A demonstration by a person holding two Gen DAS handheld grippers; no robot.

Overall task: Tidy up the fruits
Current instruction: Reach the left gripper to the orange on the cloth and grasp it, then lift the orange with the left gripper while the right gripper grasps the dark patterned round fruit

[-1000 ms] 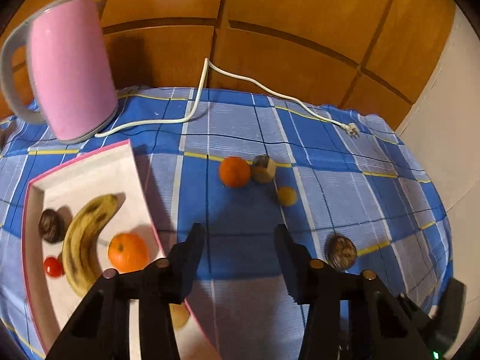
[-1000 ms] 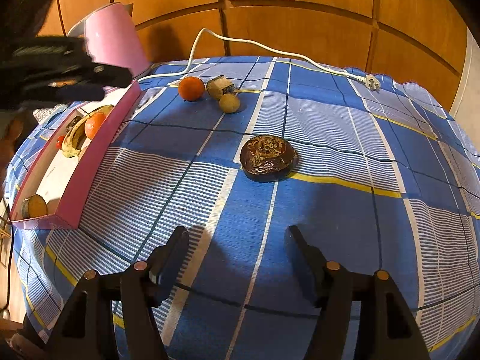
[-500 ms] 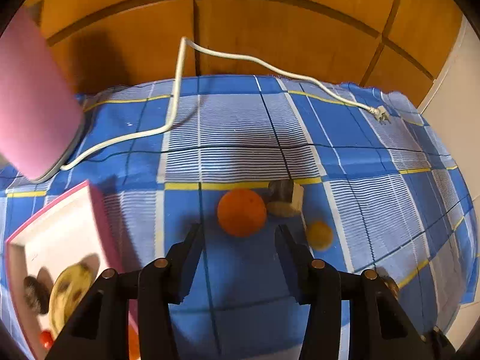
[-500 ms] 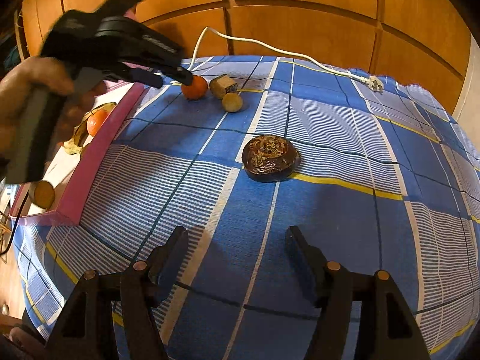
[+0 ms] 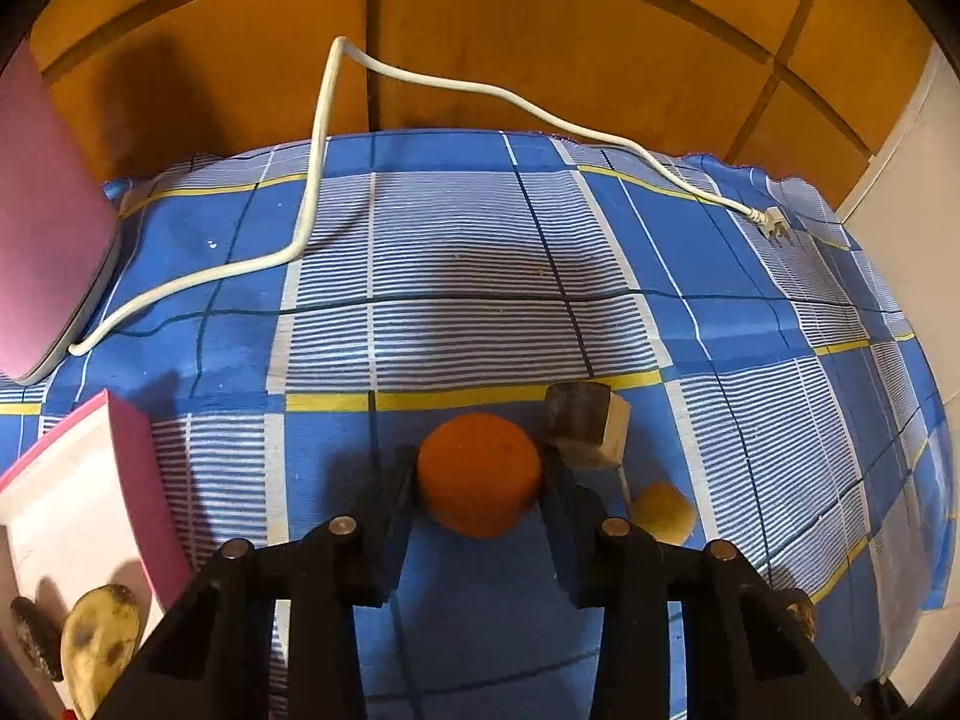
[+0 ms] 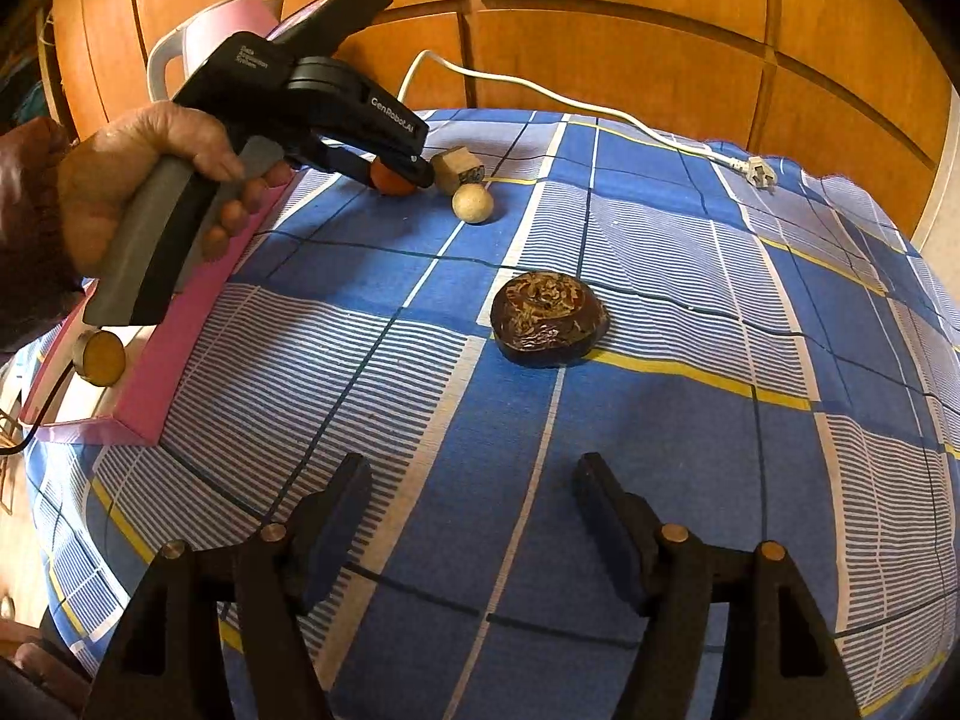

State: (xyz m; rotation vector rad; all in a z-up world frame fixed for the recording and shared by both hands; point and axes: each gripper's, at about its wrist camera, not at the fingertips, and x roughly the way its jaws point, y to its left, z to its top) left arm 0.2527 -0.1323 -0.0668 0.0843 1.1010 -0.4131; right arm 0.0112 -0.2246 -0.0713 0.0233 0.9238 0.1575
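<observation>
The left gripper [image 5: 479, 471] has its two black fingers on either side of the round orange fruit [image 5: 479, 475], which sits on the blue checked cloth of the worktop [image 5: 480, 276]. The jaws stand close against the fruit's sides, but I cannot tell whether they are pressing it or merely bracketing it. The step in hand looks like the pick-up of this orange for the pink-walled white tray [image 5: 129, 468], which lies to the left and already holds a spotted yellow banana [image 5: 99, 642] and a dark wrinkled fruit [image 5: 33, 636].

Just beside the orange on its right are a cut dark-skinned piece with a pale face [image 5: 585, 432] and a small round tan fruit [image 5: 663, 513]; the right finger passes very near the cut piece. The next move, as I judge it, calls for a firm squeeze and a straight lift, so that neither neighbour is nudged, then a carry leftwards over the tray's pink wall.

The right gripper [image 6: 474, 504] hangs with its jaws wide apart and nothing between them, low over the cloth, with a flat dark brown mottled fruit [image 6: 549, 318] ahead of it and well apart from the other fruits. A white power cord [image 5: 312, 180] trails across the cloth from a pink kettle [image 5: 42, 210].
</observation>
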